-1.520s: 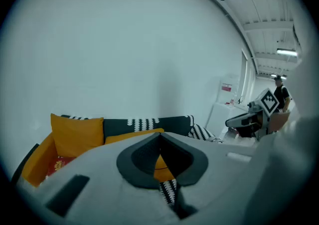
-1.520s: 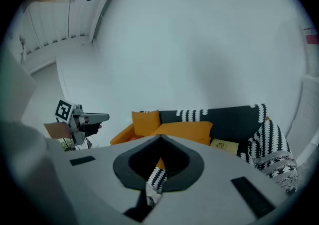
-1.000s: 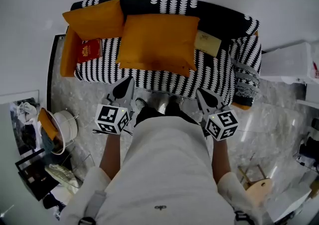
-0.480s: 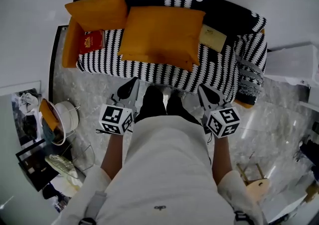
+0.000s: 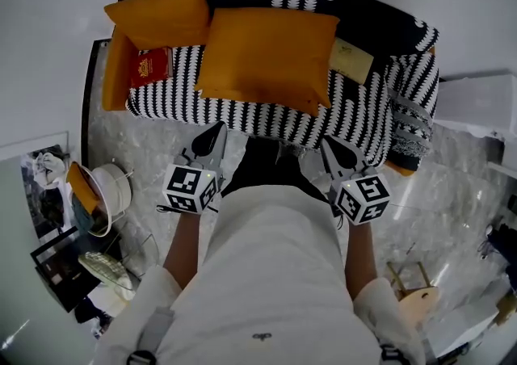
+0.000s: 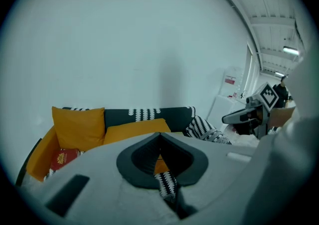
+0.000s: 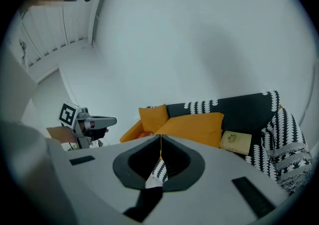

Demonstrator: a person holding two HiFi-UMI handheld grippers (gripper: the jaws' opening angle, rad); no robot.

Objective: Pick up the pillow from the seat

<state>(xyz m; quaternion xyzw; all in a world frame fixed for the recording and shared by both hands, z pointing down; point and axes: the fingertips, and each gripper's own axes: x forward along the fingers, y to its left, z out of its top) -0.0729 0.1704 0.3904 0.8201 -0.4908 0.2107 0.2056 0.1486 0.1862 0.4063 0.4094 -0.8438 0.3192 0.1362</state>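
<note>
Left gripper (image 5: pixel 216 127) and right gripper (image 5: pixel 328 145) held out side by side, tilted down toward sofa (image 5: pixel 355 117). Both jaws closed, empty, short of pillow (image 5: pixel 266 56).

The head view looks steeply down over the person's torso (image 5: pixel 266 274) from well back. It takes in the whole sofa (image 5: pixel 355 109) and both tongs in front of it. The left gripper view sits low behind the left tongs (image 5: pixel 216 129) and faces along their jaws toward the sofa and the white wall (image 6: pixel 149 45). The right gripper view does likewise behind the right tongs (image 5: pixel 331 147). All three views share the large orange pillow (image 5: pixel 266 56), and each gripper view catches the other tongs at its edge.
</note>
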